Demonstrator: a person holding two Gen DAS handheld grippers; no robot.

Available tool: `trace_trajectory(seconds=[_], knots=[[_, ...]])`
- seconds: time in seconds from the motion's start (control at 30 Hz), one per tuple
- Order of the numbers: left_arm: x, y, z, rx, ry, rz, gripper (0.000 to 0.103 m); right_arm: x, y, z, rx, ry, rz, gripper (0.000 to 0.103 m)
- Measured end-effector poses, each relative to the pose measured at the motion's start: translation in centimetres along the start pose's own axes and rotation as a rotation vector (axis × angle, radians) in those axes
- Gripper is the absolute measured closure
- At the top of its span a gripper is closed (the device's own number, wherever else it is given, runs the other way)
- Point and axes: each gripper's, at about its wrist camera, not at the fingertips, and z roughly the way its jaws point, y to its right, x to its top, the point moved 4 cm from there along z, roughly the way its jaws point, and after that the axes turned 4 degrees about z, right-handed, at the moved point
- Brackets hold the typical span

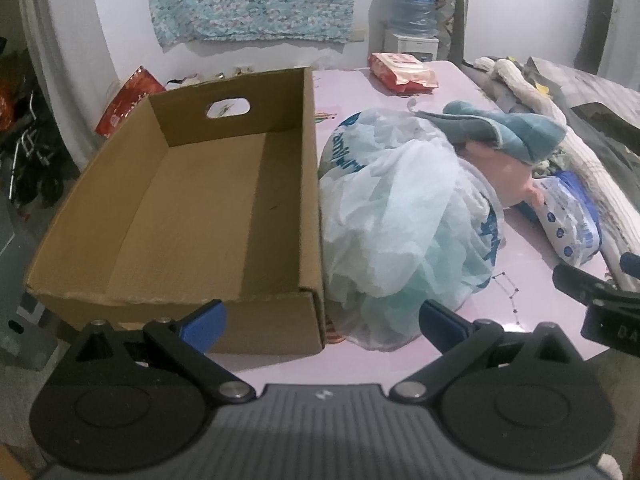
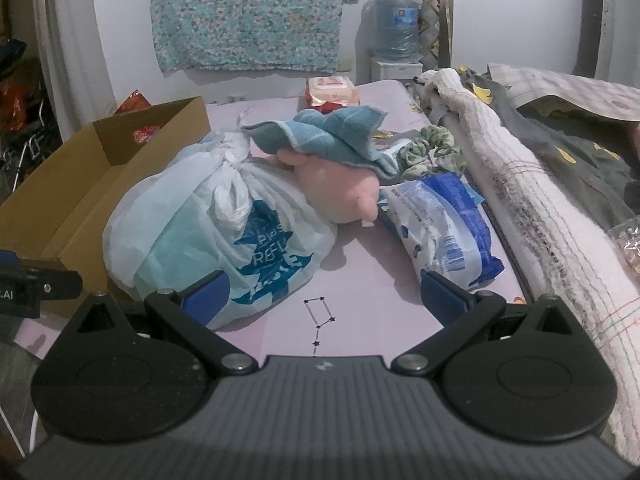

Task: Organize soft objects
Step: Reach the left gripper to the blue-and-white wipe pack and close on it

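Left wrist view: pink surface (image 1: 360, 92), empty cardboard box (image 1: 192, 208) touching a tied plastic bag (image 1: 400, 220), patterned cloth (image 1: 256, 0) hanging on the wall. Left hand-held gripper (image 1: 322, 316) wide apart, holding nothing.

Right wrist view: blue towel (image 2: 320, 132) draped over pink plush (image 2: 336, 188), wipes pack (image 2: 440, 224) beside. Right hand-held gripper (image 2: 326, 296) spread open too, empty, left pad against the bag.
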Motion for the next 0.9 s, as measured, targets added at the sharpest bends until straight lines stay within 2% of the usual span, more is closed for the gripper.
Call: trace_trajectory(seconds=[0.2,0.5,0.77,0.9], knots=[[1.4,1.8,-0.4,-0.015,0.043,0.055,0.0,0.3,2.1,0.0,-0.039,0.025,0.036,0.001],[3.8,6.7,0.3,-0.118,0.11,0.169,0.0,-0.8,7.4,-0.2,-0.092,0.117,0.088,0.001],[4.7,11.2,0.1,-0.187,0.206,0.267,0.003,0.3,11.9,1.1,-0.049,0.197,0.084,0.001],[5.4,12.6,0.5,-0.234,0.224,0.283,0.007,1.9,14.5,3.8,0.037,0.186,0.163,0.001]])
